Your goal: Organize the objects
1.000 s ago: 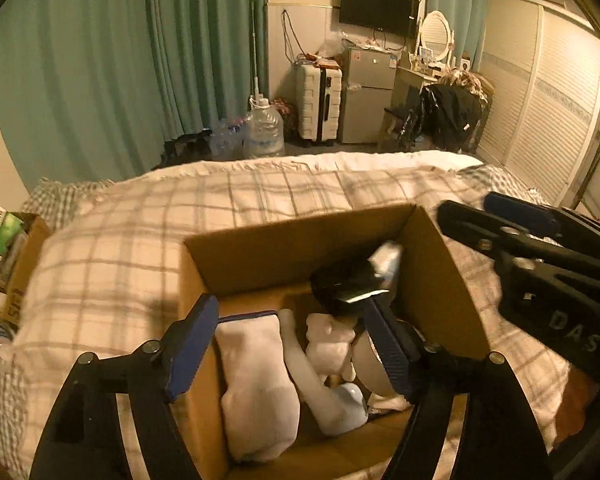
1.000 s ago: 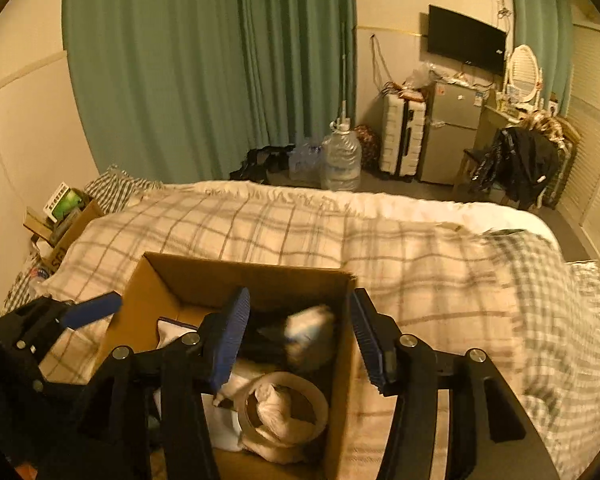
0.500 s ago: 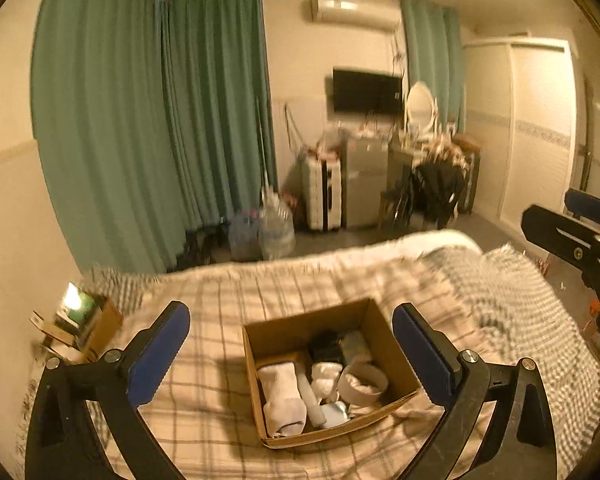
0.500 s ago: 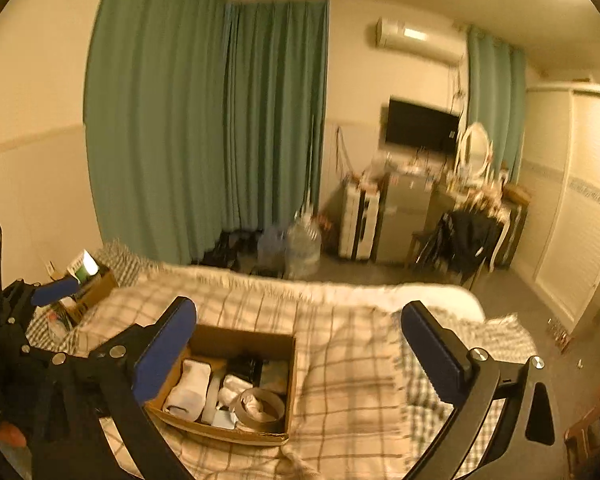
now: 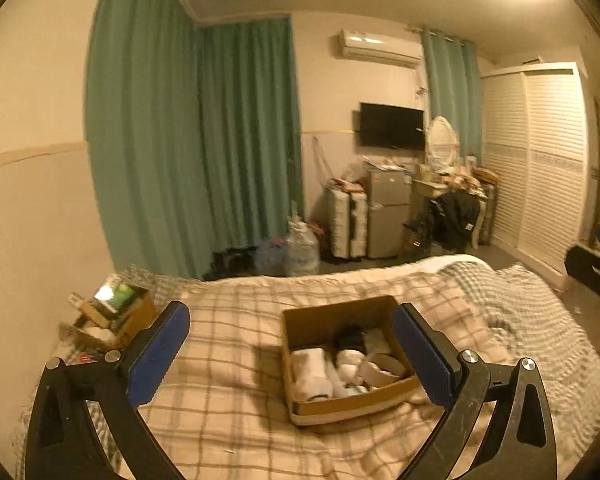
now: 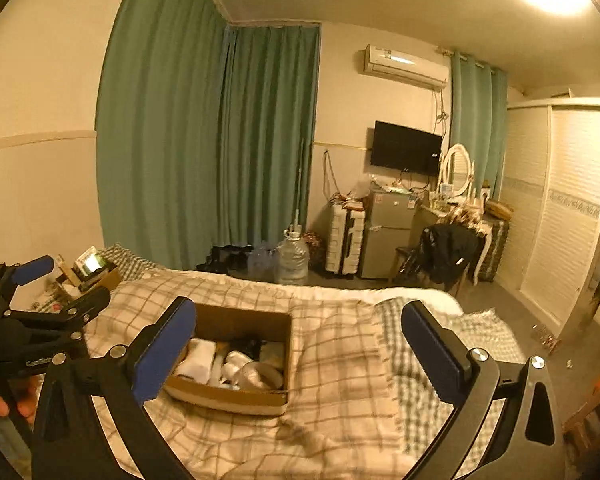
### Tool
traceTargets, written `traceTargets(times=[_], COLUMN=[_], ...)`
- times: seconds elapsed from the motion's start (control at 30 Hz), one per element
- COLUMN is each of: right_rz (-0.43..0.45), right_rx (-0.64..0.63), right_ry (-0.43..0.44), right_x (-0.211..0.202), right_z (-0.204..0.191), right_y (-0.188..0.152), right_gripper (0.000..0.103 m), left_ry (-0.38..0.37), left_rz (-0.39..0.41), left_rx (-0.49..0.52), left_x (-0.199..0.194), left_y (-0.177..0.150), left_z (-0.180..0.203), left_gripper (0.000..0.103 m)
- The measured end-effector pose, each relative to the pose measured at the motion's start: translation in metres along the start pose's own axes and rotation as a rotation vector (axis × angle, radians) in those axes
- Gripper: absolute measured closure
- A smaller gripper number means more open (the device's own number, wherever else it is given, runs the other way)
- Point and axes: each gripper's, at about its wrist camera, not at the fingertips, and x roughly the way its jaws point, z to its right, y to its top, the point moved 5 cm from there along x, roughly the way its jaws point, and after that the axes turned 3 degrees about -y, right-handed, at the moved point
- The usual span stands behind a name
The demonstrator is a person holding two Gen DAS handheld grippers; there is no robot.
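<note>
Both grippers hanging empty, jaws spread wide, above the plaid bed [image 5: 228,408].
Left gripper [image 5: 292,356] and right gripper [image 6: 300,344] clear of the cardboard box [image 5: 352,404], sitting at six o'clock, holding white rolled cloths [image 5: 310,372]. Probably done packing; next, seeking strays. Showing a hand [image 6: 4,400] only in the right view.

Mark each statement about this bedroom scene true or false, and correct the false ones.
1. The cardboard box sits on the plaid blanket. True.
2. The left tool grips a sock. False: its jaws are wide open and hold nothing.
3. The box is empty. False: white rolled cloths and a tape roll lie inside.
4. The right tool is open. True.
5. A television hangs on the far wall. True.
6. The curtains are red. False: they are green.
</note>
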Motion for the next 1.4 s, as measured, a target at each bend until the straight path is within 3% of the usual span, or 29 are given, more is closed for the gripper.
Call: traceTargets(times=[0.13, 0.27, 0.47, 0.77, 1.4], right_rz=[0.035, 0.048, -0.061, -0.061, -0.073], right_rx=[0.002, -0.018, 0.015, 0.035, 0.038], right_ry=[0.002, -0.077, -0.049, -0.093, -0.087], right_x=[0.012, 0.039, 0.069, 0.070, 0.070], right_z=[-0.007, -0.011, -0.009, 0.000, -0.005], right_y=[-0.033, -0.071, -0.114, -0.115, -0.120], right_gripper=[0.001, 0.001, 0.000, 0.000, 0.000], left_ry=[-0.011, -0.004, -0.052, -0.058, -0.054], left_rz=[0.036, 0.049, -0.057, -0.076, -0.090], left_rx=[-0.010, 0.010, -0.034, -0.066, -0.047], left_x=[-0.005, -0.002, 0.028, 0.028, 0.029], left_y=[-0.025, -0.057, -0.091, -0.099, -0.099], left_z=[0.006, 0.013, 0.006, 0.000, 0.004], left_gripper=[0.000, 0.000, 0.000, 0.000, 0.000])
